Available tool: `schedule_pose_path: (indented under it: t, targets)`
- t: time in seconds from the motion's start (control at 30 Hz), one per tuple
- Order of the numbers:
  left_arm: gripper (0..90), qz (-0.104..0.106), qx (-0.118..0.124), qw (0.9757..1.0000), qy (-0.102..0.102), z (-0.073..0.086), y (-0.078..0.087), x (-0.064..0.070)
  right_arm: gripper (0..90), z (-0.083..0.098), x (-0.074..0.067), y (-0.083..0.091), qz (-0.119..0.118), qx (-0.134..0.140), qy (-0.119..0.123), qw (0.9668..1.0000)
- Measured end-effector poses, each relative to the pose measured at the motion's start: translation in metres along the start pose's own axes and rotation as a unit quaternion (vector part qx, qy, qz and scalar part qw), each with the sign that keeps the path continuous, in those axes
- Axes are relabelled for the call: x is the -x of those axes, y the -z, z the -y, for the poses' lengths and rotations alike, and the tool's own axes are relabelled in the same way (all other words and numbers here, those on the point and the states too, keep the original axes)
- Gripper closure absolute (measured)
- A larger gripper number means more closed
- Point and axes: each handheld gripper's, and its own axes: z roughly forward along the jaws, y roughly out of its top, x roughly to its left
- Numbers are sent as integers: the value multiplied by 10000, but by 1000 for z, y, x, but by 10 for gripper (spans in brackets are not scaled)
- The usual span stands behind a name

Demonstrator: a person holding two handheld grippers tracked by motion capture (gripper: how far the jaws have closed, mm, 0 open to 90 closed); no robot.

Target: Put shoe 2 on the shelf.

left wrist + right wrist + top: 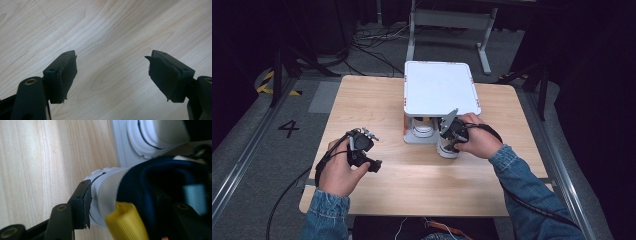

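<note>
A white shoe (447, 149) with a navy collar (150, 177) and a yellow pull tab (126, 222) stands on the wooden table (422, 175), just in front of a white two-level rack (439, 87). My right gripper (451, 132) is shut on its heel: one jaw presses the white outside and the other sits inside the collar, mostly hidden. A second white shoe (422, 127) rests under the rack's top shelf (155, 135). My left gripper (112, 65) hovers open over bare table at the left (371, 150), holding nothing.
The rack's white base edge (120, 147) lies right behind the held shoe. Bare wood spreads out to the left and front of the rack. Beyond the table stand metal frame legs (484, 47), with cables on the grey floor.
</note>
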Motion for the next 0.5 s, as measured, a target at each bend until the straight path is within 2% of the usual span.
schedule_pose_path:
  t: [0.1, 0.17, 0.27, 0.33, 0.37, 0.4, 0.5]
  targets:
    - [233, 23, 10, 10000, -34, -6, -1, 1, 422, 7, -4, 15, 226, 313, -117, 9992]
    - [233, 27, 25, 10000, -81, -9, -2, 1, 406, 15, -9, 27, 448, 526, -365, 9969]
    - [232, 48, -3, 9999, -128, -15, -6, 4, 431, 30, -17, 45, 614, 911, -795, 9908]
    - [232, 75, -38, 9998, -190, -19, -9, 6, 453, 43, -24, 52, 624, 992, -1309, 9845]
    - [232, 97, -38, 9997, -229, -22, -11, 8, 463, 47, -26, 52, 601, 972, -1459, 9827]
    - [232, 106, -50, 9996, -239, -23, -11, 9, 458, 51, -29, 51, 530, 918, -1818, 9776]
    - [232, 139, -55, 9995, -290, -26, -14, 11, 489, 56, -34, 40, 454, 917, -2473, 9635]
